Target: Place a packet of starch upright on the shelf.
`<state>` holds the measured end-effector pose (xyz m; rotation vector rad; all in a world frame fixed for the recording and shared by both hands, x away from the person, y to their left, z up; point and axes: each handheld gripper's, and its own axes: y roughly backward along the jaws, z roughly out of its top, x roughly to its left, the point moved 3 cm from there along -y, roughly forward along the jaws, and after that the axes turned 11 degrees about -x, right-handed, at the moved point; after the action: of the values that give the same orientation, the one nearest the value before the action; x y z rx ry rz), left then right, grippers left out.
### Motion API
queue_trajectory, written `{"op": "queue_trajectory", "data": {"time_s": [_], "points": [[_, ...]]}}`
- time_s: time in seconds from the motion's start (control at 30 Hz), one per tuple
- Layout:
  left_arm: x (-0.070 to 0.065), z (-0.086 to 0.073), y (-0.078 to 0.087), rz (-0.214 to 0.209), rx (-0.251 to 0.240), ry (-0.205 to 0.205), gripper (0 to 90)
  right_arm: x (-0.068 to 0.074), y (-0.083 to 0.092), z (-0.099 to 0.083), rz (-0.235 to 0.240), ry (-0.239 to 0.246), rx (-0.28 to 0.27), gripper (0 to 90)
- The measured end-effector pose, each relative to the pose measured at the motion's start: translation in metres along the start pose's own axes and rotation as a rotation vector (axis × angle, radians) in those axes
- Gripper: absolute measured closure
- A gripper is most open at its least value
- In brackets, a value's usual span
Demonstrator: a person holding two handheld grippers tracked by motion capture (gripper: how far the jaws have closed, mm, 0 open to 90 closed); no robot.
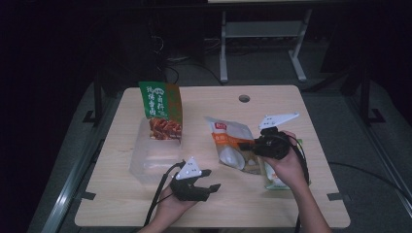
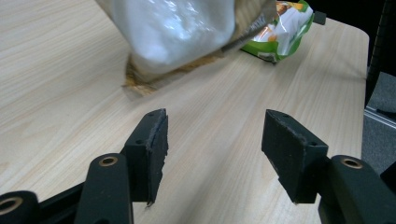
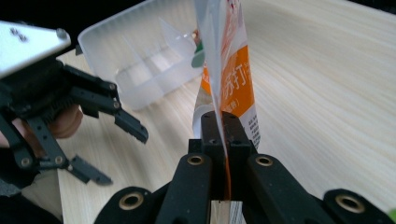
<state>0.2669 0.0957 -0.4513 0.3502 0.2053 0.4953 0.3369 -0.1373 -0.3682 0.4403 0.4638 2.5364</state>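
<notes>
Gaping wide with nothing between its pads, left gripper [image 1: 206,180] at table's [image 1: 320,116] 7 o'clock | orange-white pouch [image 1: 232,144] near centre, lifted | right gripper [image 1: 248,145] at 4 o'clock clamps pouch's edge

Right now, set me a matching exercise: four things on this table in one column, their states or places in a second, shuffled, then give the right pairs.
Things
1. orange-and-white pouch
2. left gripper
3. green-topped snack bag
4. green packet

States or places
A. standing in the clear plastic box
B. pinched by its edge in the right gripper
C. lying on the table under the right hand
D. jaws apart, nothing between them

Pairs: 1-B, 2-D, 3-A, 4-C
</notes>
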Motion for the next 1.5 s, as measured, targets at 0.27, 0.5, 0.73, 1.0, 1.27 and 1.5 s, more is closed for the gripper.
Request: {"op": "queue_trajectory", "data": {"time_s": [0.27, 0.5, 0.73, 1.0, 1.27, 1.5], "points": [[-0.006, 0.0, 0.001, -0.03, 0.004, -0.022, 37.7, 0.004, -0.012, 0.022, 0.026, 0.016, -0.015, 89.8], [-0.008, 0.0, 0.002, -0.048, 0.015, -0.024, 36.0, 0.009, -0.021, 0.044, 0.054, 0.036, -0.031, 89.8], [-0.007, 0.001, 0.01, -0.042, 0.023, -0.04, 35.4, 0.015, -0.03, 0.064, 0.076, 0.065, -0.037, 89.8], [-0.009, -0.003, 0.018, -0.037, 0.015, -0.041, 34.3, 0.024, -0.051, 0.083, 0.112, 0.083, -0.039, 89.8], [-0.01, -0.004, 0.019, -0.043, 0.003, -0.048, 34.0, 0.034, -0.071, 0.098, 0.147, 0.096, -0.04, 89.8], [-0.014, -0.006, 0.016, -0.052, -0.007, -0.038, 33.6, 0.04, -0.089, 0.11, 0.169, 0.105, -0.052, 89.8]]}}
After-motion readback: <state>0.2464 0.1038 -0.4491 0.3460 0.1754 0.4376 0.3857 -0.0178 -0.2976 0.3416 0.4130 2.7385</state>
